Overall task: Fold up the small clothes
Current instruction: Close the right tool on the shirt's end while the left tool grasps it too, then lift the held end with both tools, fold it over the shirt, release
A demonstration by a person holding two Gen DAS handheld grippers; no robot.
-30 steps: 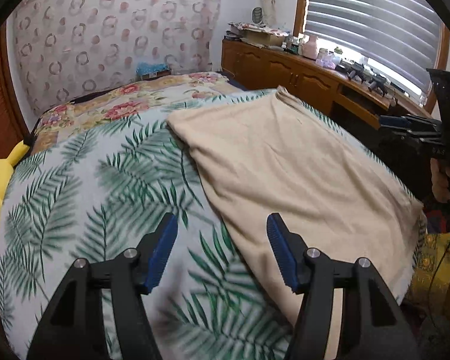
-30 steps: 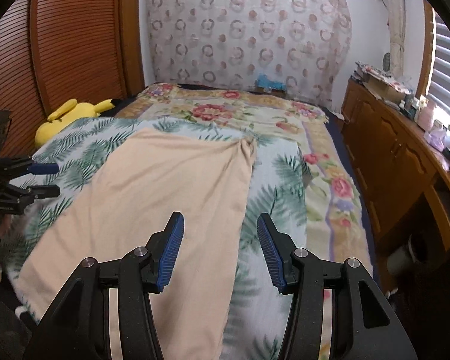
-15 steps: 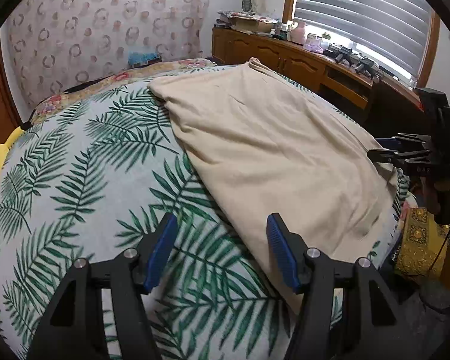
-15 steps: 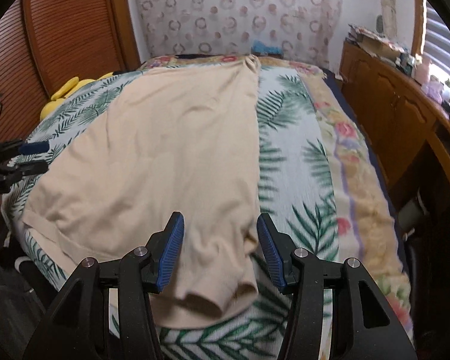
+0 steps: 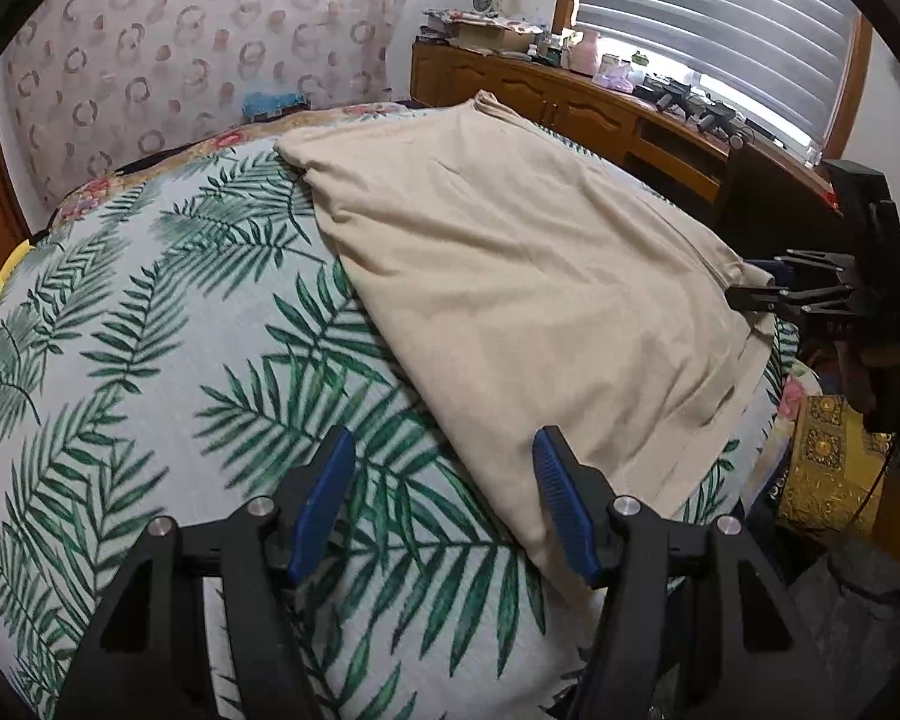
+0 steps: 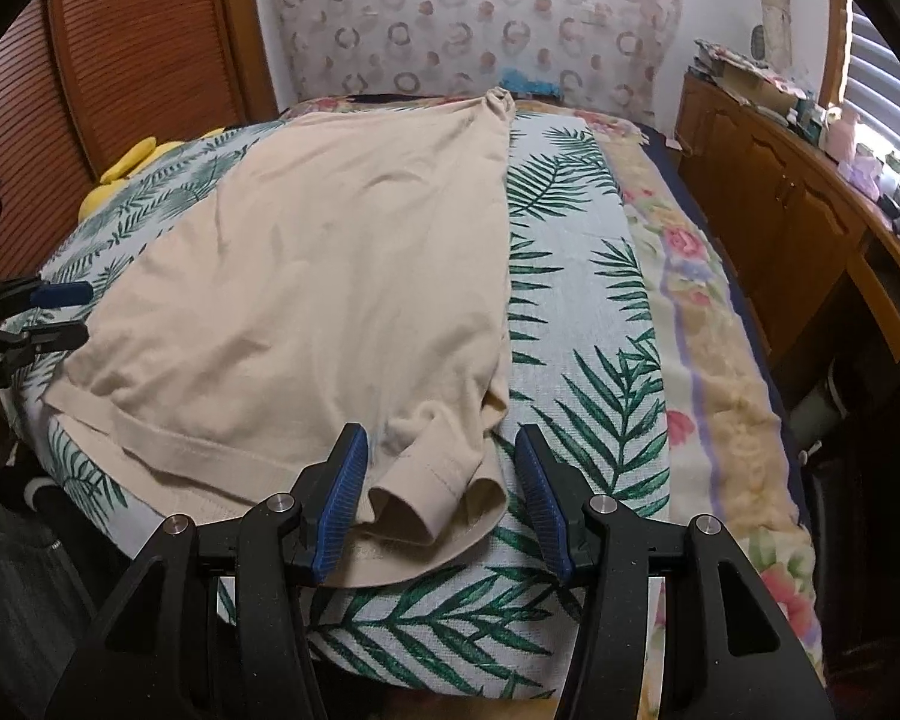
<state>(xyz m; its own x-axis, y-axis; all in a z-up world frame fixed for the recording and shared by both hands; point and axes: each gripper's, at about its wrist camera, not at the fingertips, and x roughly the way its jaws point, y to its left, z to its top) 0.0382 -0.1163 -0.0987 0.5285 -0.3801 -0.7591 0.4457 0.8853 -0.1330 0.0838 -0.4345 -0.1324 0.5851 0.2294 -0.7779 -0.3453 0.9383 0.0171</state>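
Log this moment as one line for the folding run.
stage: reach | beige garment: flat on palm-leaf cover | left gripper: open at garment's near edge | right gripper: open, sleeve cuff between fingers, ungripped

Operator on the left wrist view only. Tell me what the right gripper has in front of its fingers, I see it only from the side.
Observer: The right gripper is open, and a sleeve cuff of the beige shirt lies between its fingers, not pinched.
Operator: Report what is left of the bed, beyond my frame.
Observer: A slatted wooden door stands there, with a yellow plush toy at its foot beside the palm-leaf cover.
Operator: Describe the shirt's near edge.
Observer: Its stitched hem runs along the bed's near edge, flat, from the left gripper side toward the cuff.
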